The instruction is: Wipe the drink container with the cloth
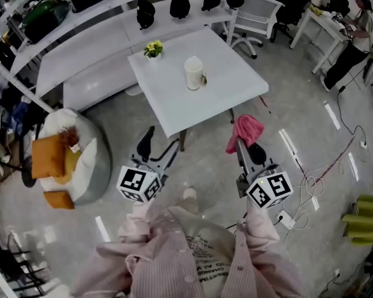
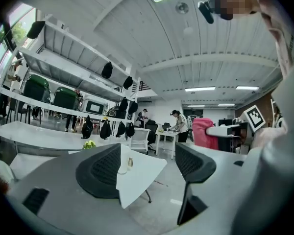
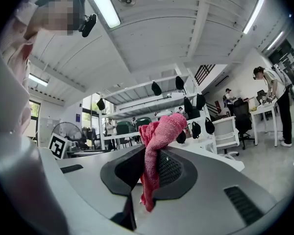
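Limp pink cloth point(image 3: 159, 136) clenched in right hand-held gripper point(image 3: 146, 173); left hand-held gripper point(image 2: 147, 165) released, empty. On surface point(image 1: 236, 85), drink container point(image 1: 193, 73) looks rigid, probably light: steady its body.

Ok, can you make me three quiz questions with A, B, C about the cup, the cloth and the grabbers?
1. Where is the drink container?
A) on the white table
B) on the floor
C) in a gripper

2. What colour is the cloth?
A) blue
B) pink
C) green

3. How do the jaws of the left gripper stand?
A) shut on the cloth
B) shut, empty
C) apart, empty

Answers:
1 A: it stands upright on the tabletop, away from both grippers.
2 B: the cloth pinched in the right gripper is pink.
3 C: a wide gap shows between the jaws, with nothing in it.
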A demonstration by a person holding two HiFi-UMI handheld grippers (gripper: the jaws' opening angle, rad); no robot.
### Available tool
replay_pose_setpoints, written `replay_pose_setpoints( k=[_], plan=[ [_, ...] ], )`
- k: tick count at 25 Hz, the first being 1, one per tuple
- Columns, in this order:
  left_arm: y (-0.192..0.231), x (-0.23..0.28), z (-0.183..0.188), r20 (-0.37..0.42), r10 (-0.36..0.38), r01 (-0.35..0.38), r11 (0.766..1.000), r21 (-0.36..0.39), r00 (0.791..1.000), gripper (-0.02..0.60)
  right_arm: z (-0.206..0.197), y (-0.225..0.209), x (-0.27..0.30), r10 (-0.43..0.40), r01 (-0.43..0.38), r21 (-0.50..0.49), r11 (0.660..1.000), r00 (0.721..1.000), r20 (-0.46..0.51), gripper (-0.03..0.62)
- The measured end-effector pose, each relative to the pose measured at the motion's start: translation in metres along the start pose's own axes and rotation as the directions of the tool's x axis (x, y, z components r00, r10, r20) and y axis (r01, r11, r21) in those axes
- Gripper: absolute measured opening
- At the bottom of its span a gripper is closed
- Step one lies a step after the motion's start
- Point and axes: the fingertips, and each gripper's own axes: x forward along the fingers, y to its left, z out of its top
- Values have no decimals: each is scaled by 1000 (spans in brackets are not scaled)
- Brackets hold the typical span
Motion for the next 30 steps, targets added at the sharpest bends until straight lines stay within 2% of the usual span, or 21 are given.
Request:
replay_pose_setpoints(
  k=[7, 15, 23, 30],
  plan=[
    [26, 55, -2, -21, -40, 40, 999, 4, 999, 328, 4, -29, 47, -17, 17, -9, 1000, 1000, 1, 40],
    [45, 91, -6, -54, -64, 65, 998, 17, 996, 339, -1, -49, 80, -28, 29, 9, 1000, 999, -15, 40],
    [70, 118, -20, -90, -49, 50, 999, 10, 995, 353, -14, -71, 116, -18, 20, 29, 999, 999, -48, 40],
    [102, 168, -27, -116, -35, 36, 999, 8, 993, 360, -12, -104, 180, 20, -18, 31, 999, 997, -75, 40]
  ],
)
